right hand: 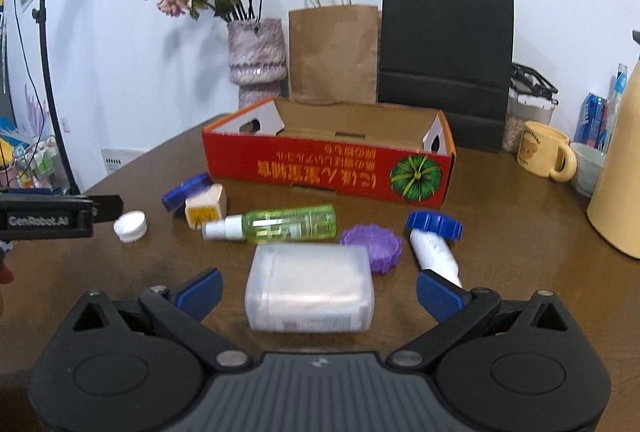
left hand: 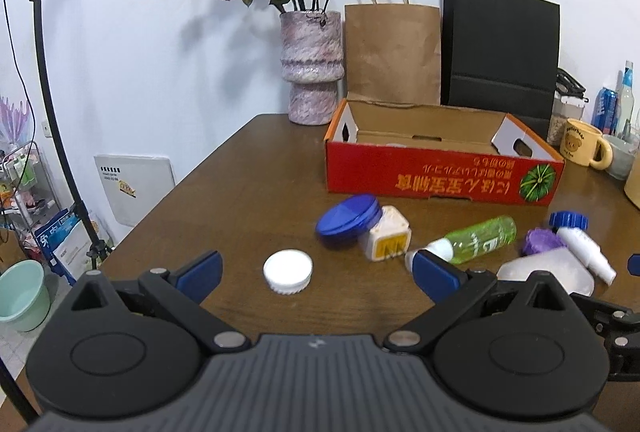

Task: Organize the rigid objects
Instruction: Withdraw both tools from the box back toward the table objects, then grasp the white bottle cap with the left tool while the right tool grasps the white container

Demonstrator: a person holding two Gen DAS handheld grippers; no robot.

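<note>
Now, left wrist view: your left gripper (left hand: 316, 272) hangs low over the brown wooden table (left hand: 240, 192) with its blue-padded fingers (left hand: 200, 270) spread wide and nothing between them.
White cap: the round white ribbed plastic cap (left hand: 288, 271) lies flat on the table in the gap between your fingers, touching neither.
Cluster ahead: a blue round lidded tin (left hand: 347, 219) leans against a cream cube-shaped container with a yellow face (left hand: 385, 237); just right of them a clear green spray bottle (left hand: 472, 238) lies on its side.
Box: the open red cardboard box with a pumpkin print (left hand: 440, 176) stands behind these, in front of a mottled pink vase (left hand: 312, 68).
Right wrist view: your right gripper (right hand: 320, 290) is likewise spread wide and empty.
Frosted container: a translucent white rectangular plastic container (right hand: 310, 288) lies between your fingers, apart from both.
Neighbours: a purple ribbed lid (right hand: 374, 246) sits near its far right corner, and a white tube with a blue scalloped cap (right hand: 434, 240) lies beside your right finger.
</note>
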